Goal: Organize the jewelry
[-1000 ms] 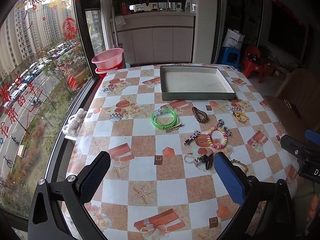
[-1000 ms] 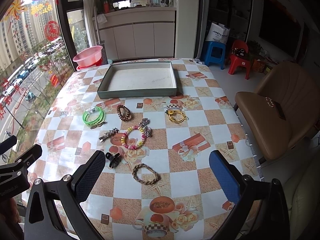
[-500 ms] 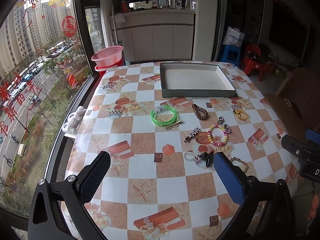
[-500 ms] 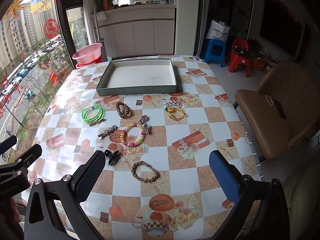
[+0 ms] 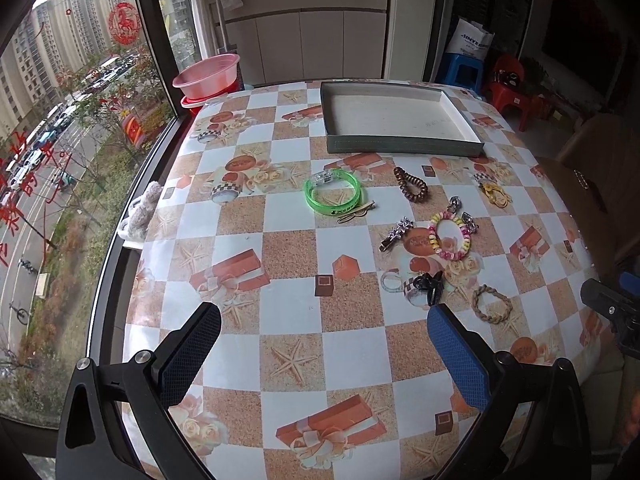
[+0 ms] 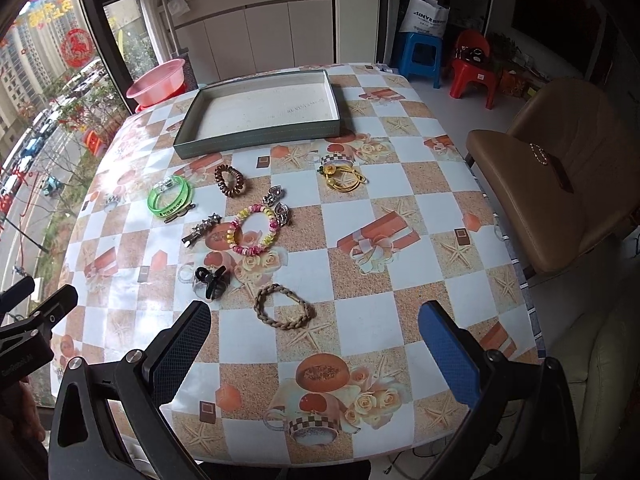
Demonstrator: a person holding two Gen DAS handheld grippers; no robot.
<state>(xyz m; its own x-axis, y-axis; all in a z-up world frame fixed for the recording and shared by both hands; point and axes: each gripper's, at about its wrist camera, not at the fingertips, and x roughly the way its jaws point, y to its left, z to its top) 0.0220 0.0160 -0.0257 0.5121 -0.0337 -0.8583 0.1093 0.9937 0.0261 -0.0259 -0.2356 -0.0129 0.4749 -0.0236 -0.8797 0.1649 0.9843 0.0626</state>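
Jewelry lies scattered on the patterned table: a green bangle point(image 5: 331, 194) point(image 6: 170, 198), a brown coil hair tie point(image 5: 410, 185) point(image 6: 230, 180), a beaded bracelet point(image 5: 450, 238) point(image 6: 253, 231), a silver star clip point(image 6: 201, 229), a black claw clip point(image 5: 429, 285) point(image 6: 213, 280), a braided rope bracelet point(image 5: 491, 304) point(image 6: 284, 306) and a yellow ring set point(image 6: 343, 176). An empty grey tray point(image 5: 404, 146) point(image 6: 256, 138) stands at the far side. My left gripper point(image 5: 320, 346) and right gripper point(image 6: 314, 344) are both open and empty above the near table edge.
A pink basin point(image 5: 206, 76) sits beyond the table's far left corner by the window. A brown chair point(image 6: 548, 184) stands to the right. Blue and red stools point(image 6: 444, 56) are on the floor behind.
Both grippers have moved forward and lower toward the table, so the jewelry appears closer. Nothing was picked up.
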